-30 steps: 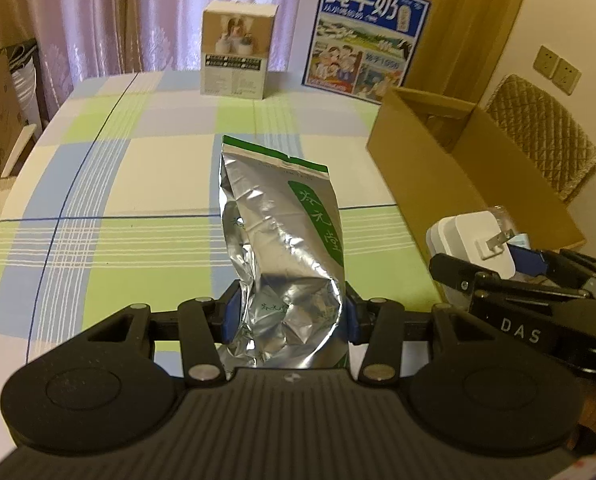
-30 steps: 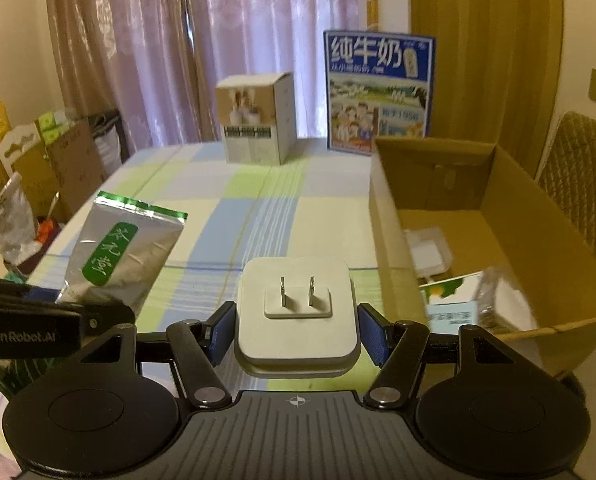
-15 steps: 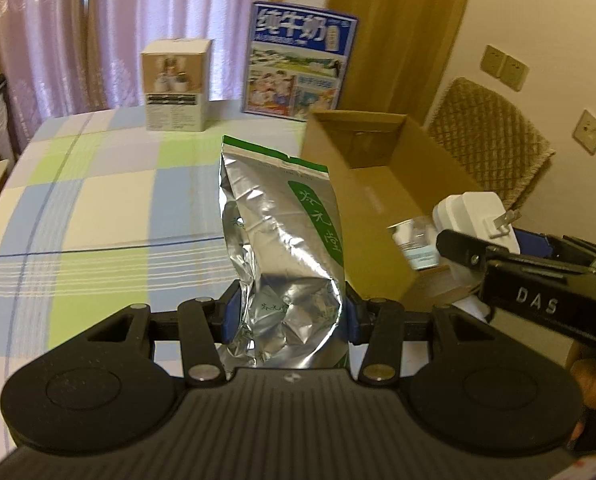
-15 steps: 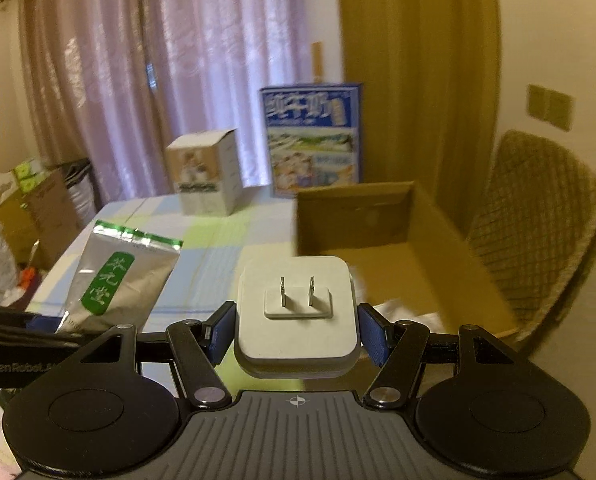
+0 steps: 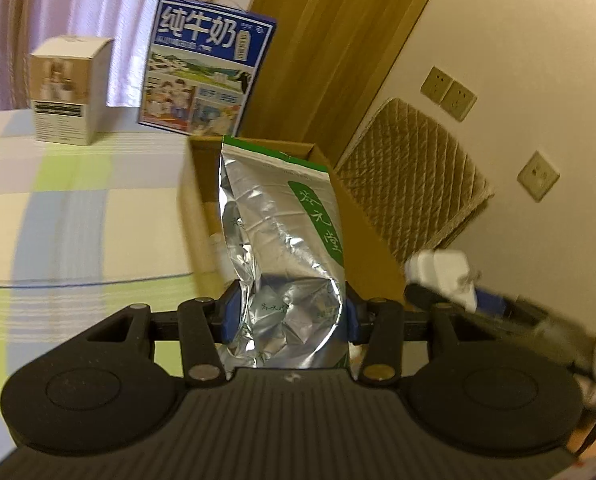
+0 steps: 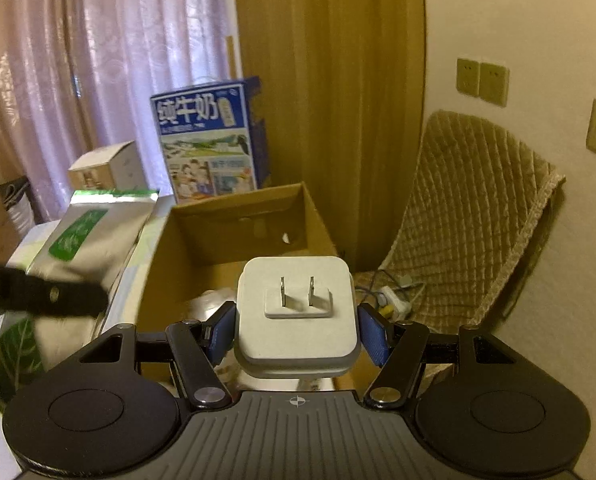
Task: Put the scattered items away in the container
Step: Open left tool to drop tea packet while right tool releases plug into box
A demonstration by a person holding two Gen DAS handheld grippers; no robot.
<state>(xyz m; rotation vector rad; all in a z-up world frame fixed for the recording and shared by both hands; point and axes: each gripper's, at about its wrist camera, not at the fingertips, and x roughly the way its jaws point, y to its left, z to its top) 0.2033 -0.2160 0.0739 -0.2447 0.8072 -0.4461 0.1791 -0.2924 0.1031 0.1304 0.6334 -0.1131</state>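
My left gripper (image 5: pixel 289 316) is shut on a silver foil tea pouch (image 5: pixel 285 240) with a green label, held upright in front of the open cardboard box (image 5: pixel 195 208). My right gripper (image 6: pixel 295 332) is shut on a white plug adapter (image 6: pixel 295 312), prongs facing up, over the near end of the cardboard box (image 6: pixel 241 232). In the left wrist view the adapter (image 5: pixel 442 270) shows blurred at the right, beside the box. The right wrist view has the pouch (image 6: pixel 85 240) at the left of the box. Pale items lie dimly inside the box.
A blue milk carton box (image 5: pixel 205 68) and a small white carton (image 5: pixel 65 88) stand at the far end of the checked tablecloth (image 5: pixel 77 208). A chair with a quilted cover (image 6: pixel 478 216) stands right of the box. Curtains hang behind.
Both grippers have swung right and risen toward the cardboard box, each keeping its grip. The box now sits straight ahead of both, and less of the table shows.
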